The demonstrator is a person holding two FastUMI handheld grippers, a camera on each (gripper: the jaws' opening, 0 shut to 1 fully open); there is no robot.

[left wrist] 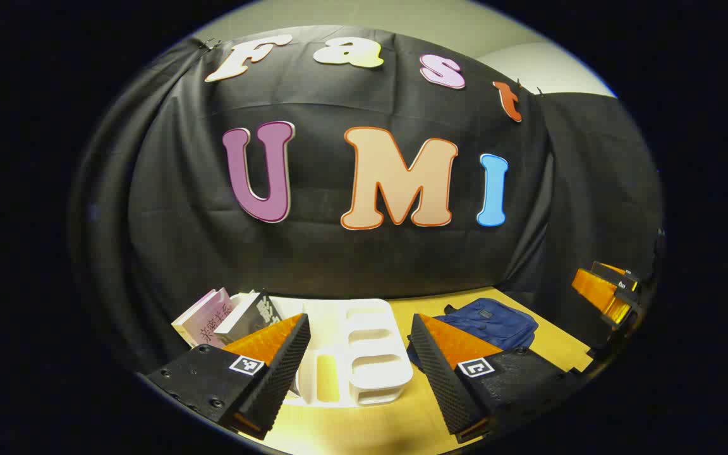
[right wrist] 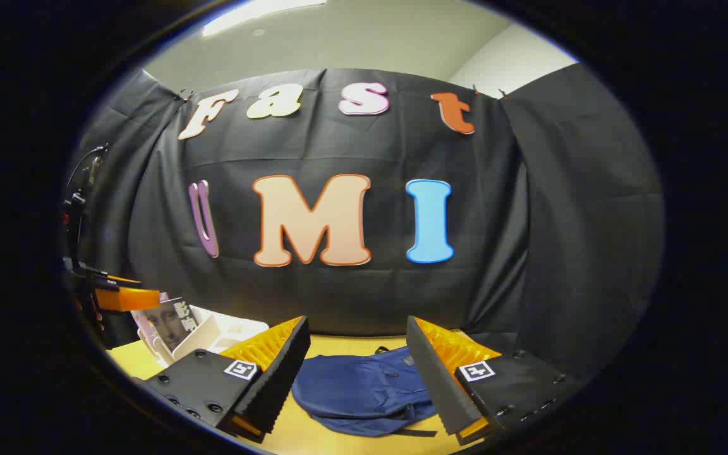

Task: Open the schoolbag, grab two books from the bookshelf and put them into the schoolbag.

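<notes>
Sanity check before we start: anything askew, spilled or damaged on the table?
Nothing spilled or damaged. The books lean at a slant in the white bookshelf, most of whose slots are bare. The blue schoolbag lies flat on the table; whether it is zipped I can't tell. Both grippers hover open.

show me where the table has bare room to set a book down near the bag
Bare tabletop runs in front of the white bookshelf and the blue schoolbag. It is crowded at the shelf's far side, where the books lean.
</notes>
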